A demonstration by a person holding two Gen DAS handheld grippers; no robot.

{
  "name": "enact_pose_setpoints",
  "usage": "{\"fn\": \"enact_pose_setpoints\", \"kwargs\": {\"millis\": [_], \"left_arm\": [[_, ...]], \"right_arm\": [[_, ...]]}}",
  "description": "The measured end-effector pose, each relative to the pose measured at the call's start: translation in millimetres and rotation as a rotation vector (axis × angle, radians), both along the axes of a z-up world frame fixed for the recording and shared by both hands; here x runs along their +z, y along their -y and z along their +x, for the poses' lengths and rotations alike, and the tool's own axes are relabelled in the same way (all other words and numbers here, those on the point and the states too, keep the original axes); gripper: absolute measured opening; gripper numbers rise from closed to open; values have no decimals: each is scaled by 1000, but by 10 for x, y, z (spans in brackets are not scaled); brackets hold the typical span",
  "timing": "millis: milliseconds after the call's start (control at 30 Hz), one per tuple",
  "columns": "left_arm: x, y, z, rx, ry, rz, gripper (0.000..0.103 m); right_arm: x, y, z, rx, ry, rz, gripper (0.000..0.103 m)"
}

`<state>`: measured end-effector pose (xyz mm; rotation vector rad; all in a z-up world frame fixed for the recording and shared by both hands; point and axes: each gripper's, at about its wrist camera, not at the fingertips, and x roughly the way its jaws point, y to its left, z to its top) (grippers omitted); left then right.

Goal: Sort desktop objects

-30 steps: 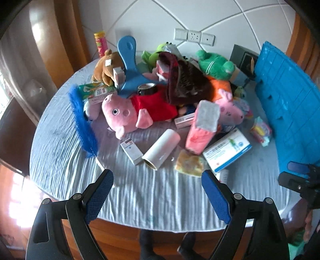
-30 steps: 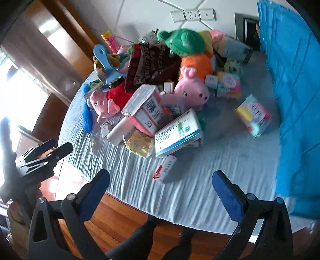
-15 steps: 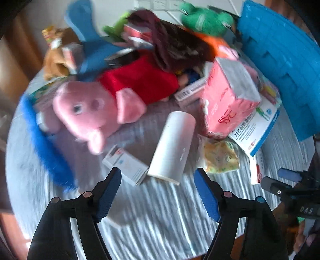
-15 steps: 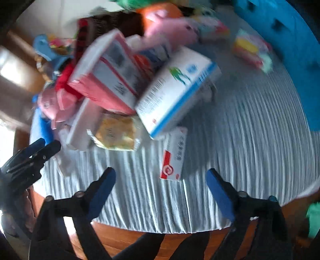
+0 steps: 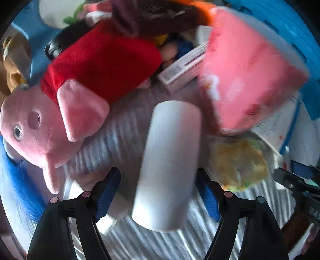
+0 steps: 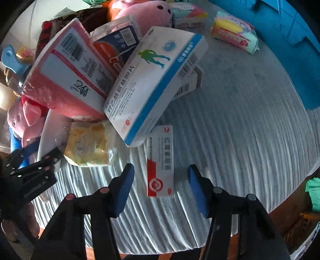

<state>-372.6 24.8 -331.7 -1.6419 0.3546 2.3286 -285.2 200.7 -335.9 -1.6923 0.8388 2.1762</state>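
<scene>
A white roll (image 5: 168, 166) lay on its side on the ribbed grey cloth. A small red-and-white box (image 6: 160, 162) lay flat nearby, just beside a blue-edged white carton (image 6: 154, 80).

Two grippers show: the left gripper (image 5: 158, 192) and the right gripper (image 6: 160, 186). One white roll (image 5: 168, 166) lies on the cloth. Two pink pig toys are visible: one in a red shirt (image 5: 66, 100), one further back (image 6: 144, 14). Three paper boxes can be counted in the right view: a big blue-and-white box (image 6: 152, 84), a small red-and-white box (image 6: 160, 162), and one half-hidden box (image 6: 188, 86) under the big one. There is one pink tissue pack (image 6: 66, 76), one floss pack (image 6: 118, 46), one yellow packet (image 6: 90, 146), and two pastel wipe packs (image 6: 234, 32) (image 6: 188, 16). One blue crate (image 6: 290, 30) stands alongside. The far heap is too blurred to count.
</scene>
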Motion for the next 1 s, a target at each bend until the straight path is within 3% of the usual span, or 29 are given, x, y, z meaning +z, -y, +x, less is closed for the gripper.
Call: {"fn": "enact_pose_setpoints", "kwargs": {"millis": [67, 100, 533, 667, 767, 867, 1000], "left_arm": [[-21, 9, 7, 7, 11, 14, 51], [-31, 13, 10, 11, 16, 21, 49], [-107, -6, 91, 39, 21, 49, 47], [-108, 25, 153, 50, 21, 60, 47], [-62, 94, 211, 61, 23, 81, 46], [29, 160, 294, 62, 10, 92, 46], [67, 199, 387, 61, 5, 93, 45]], "right_arm": [[-8, 17, -21, 9, 4, 22, 55], [-13, 35, -26, 20, 6, 36, 54], [-86, -37, 80, 13, -33, 40, 52], [-102, 80, -6, 81, -9, 125, 52], [-99, 172, -27, 129, -9, 184, 41], [-98, 160, -10, 141, -10, 174, 28], [-112, 84, 34, 137, -24, 134, 28]]}}
